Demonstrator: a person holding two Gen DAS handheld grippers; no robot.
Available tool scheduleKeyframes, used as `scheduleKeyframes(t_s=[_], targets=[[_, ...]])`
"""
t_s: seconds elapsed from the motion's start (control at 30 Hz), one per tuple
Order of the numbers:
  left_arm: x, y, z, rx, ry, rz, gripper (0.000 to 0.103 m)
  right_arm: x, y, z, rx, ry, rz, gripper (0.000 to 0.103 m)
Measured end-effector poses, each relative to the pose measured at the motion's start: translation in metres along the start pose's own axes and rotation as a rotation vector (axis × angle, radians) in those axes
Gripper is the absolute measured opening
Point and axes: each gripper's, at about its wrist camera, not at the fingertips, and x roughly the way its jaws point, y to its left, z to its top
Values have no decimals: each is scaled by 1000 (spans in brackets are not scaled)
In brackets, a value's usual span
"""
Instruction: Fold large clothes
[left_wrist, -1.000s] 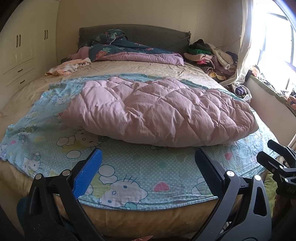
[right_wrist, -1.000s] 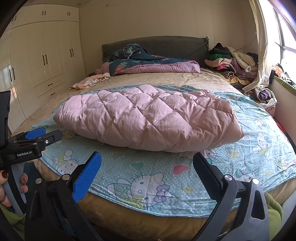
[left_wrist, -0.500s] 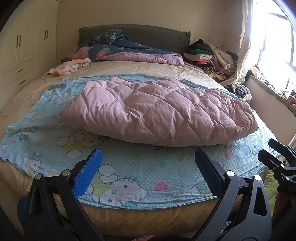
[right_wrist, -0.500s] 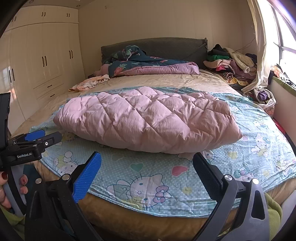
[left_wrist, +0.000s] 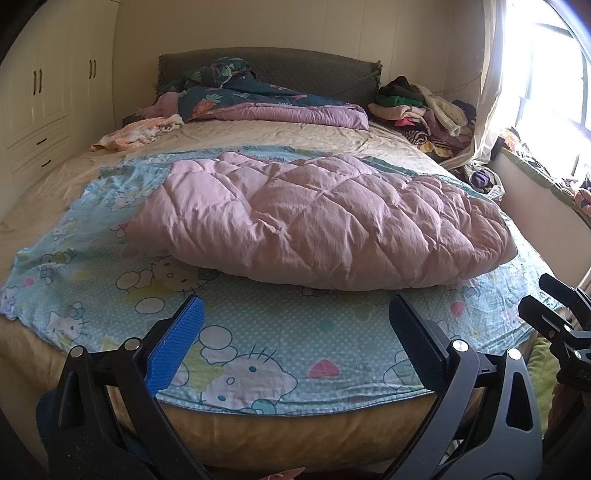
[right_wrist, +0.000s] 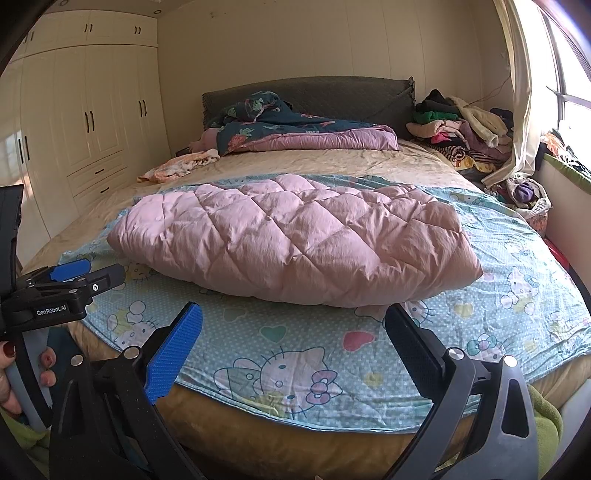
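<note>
A puffy pink quilted garment lies folded into a thick bundle across a light blue cartoon-cat sheet on the bed. My left gripper hangs open over the sheet near the bed's foot, short of the bundle, holding nothing. My right gripper is also open and empty, just in front of the bundle's near edge. The right gripper shows at the right edge of the left wrist view. The left gripper shows at the left of the right wrist view, gripped by a hand.
A dark floral and purple duvet lies bunched at the grey headboard. A heap of clothes sits at the bed's far right corner by the curtain. A small orange-white cloth lies far left. Cream wardrobes line the left wall.
Both grippers have held nearly still and stayed open. The right wrist view has shifted very slightly; the pink bundle has not moved.
</note>
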Motion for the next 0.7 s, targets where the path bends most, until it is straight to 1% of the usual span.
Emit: scheduleKeyframes(t_s=[0.7], targets=[[1, -1, 0, 0, 8, -3, 94, -1, 1, 0, 0, 2, 2, 99]])
